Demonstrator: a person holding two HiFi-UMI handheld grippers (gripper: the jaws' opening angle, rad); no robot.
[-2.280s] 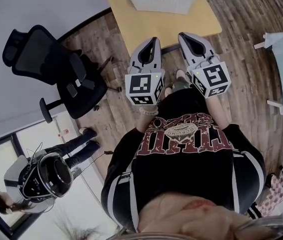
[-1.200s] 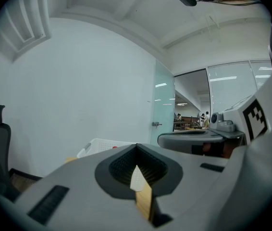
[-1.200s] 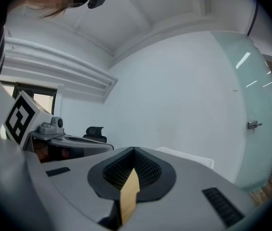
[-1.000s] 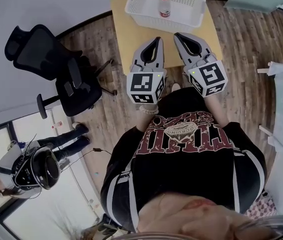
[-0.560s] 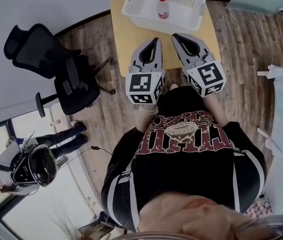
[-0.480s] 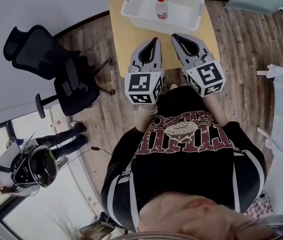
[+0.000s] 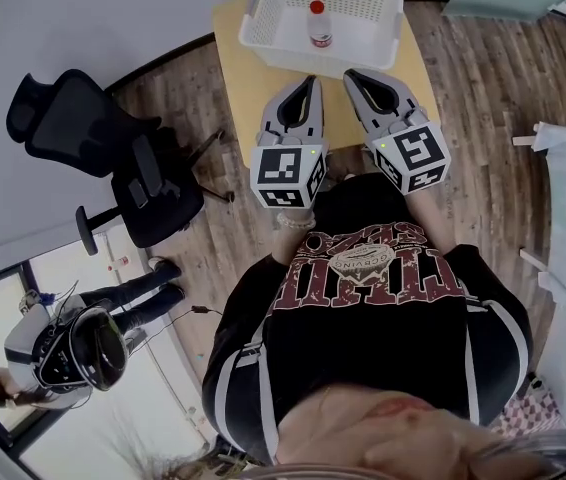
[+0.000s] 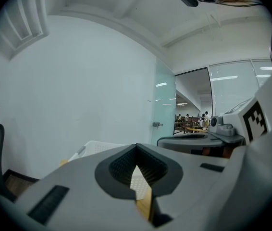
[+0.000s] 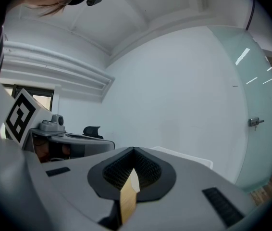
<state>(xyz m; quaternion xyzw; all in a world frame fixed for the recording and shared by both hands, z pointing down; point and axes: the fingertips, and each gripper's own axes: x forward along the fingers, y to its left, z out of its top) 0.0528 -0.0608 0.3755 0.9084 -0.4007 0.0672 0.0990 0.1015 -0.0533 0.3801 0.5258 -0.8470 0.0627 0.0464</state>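
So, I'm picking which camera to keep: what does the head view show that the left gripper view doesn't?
Only the head view: the red-capped bottle standing in the white basket, and the wooden floor. Only the left gripper view: a glass door with the office behind it. Both: that basket, the wooden table, and the left gripper, jaws shut.
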